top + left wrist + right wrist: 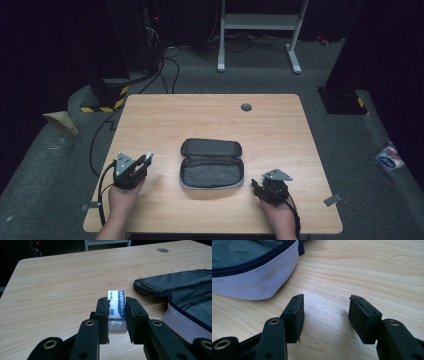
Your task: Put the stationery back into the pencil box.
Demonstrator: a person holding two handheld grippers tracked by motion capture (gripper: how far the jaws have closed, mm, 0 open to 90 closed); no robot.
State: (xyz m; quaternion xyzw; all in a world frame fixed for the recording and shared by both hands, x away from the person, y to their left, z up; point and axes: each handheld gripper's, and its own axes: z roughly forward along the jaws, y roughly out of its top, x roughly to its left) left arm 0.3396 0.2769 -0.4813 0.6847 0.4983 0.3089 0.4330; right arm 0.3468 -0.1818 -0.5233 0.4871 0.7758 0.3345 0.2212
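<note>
Two grippers flank an open pencil case on the wooden table: the left gripper clamps a white eraser just above the tabletop, while the right gripper waits, jaws apart and empty. Likely next: carrying the eraser over the case's open compartment.

Black tools, brass-ringed screw holes

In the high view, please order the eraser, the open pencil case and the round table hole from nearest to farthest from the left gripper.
1. Eraser: held between the left gripper jaws.
2. Pencil case: lying open at table centre, to its right.
3. Table hole: near the far edge.
</note>
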